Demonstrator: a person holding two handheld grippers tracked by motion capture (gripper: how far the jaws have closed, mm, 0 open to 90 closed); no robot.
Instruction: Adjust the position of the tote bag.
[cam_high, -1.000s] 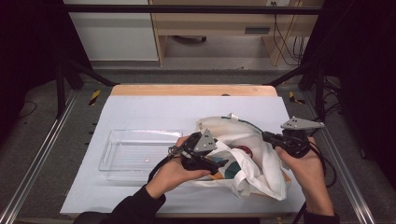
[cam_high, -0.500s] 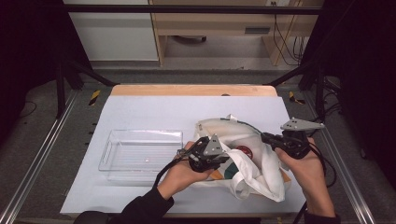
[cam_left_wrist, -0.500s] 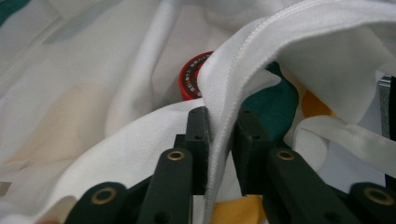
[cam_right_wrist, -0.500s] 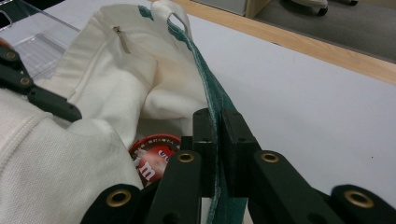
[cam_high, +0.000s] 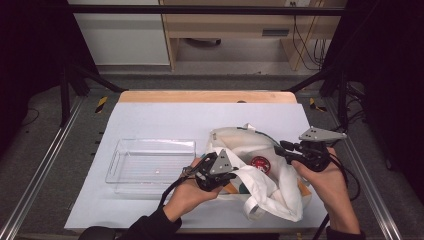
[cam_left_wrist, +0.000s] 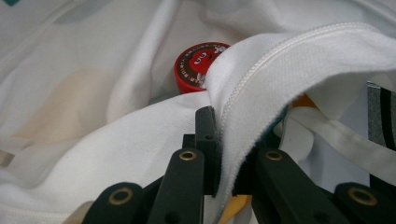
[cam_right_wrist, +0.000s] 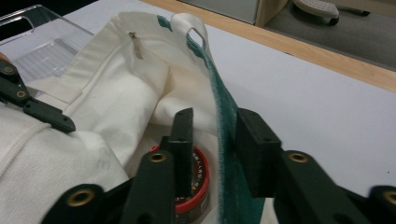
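surface (cam_high: 165, 120) has a pale sheet over it, wood strip along the far edge. on it, largest thing: my white cloth bag (cam_high: 260, 175), lying crumpled right of centre w/ its mouth held open between my two hands. left of it and just beside, a clear plastic tray (cam_high: 150, 159), apart from the bag as far as i can tell. inside the bag sits a red-lidded tin (cam_high: 260, 163), half hidden by the folded rim in the left gripper view (cam_left_wrist: 196, 70). left gripper (cam_high: 216, 172): jaws have just closed and are clamped on the bag's near rim by the zip seam. right gripper (cam_high: 286, 150): jaws have just been opening; the bag's green edge strip (cam_right_wrist: 229, 154) hangs between them w/ gaps both sides, so not pinched.
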